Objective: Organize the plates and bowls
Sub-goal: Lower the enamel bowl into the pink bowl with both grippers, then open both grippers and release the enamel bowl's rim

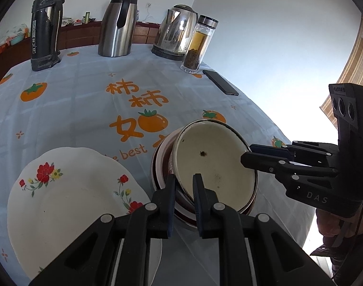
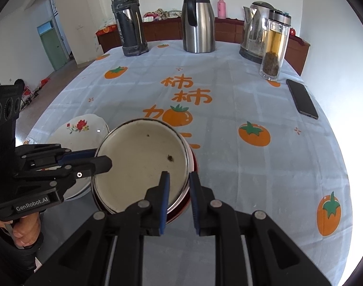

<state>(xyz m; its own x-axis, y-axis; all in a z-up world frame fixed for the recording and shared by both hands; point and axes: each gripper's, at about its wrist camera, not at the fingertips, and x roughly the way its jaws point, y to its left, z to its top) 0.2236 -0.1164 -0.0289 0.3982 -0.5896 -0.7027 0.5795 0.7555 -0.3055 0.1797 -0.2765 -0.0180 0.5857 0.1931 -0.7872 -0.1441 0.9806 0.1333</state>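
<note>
A cream enamel bowl (image 1: 214, 164) (image 2: 138, 162) with a dark rim lies tilted in a red-sided bowl (image 1: 161, 166) (image 2: 179, 214) on the persimmon-print tablecloth. My left gripper (image 1: 185, 183) (image 2: 105, 158) is shut on the bowl's left rim, one finger inside and one outside. From the opposite side, my right gripper (image 2: 179, 181) (image 1: 249, 152) clamps the right rim in the same way. A white plate with red flowers (image 1: 69, 190) (image 2: 81, 128) rests just left of the bowls, beneath the left gripper.
Along the far edge stand a black thermos (image 1: 47, 23), a steel carafe (image 1: 117, 23), an electric kettle (image 1: 176, 31) and a glass tea bottle (image 1: 198, 45). A dark phone (image 1: 220, 82) lies near the right edge. A hand (image 2: 26, 231) holds the left gripper.
</note>
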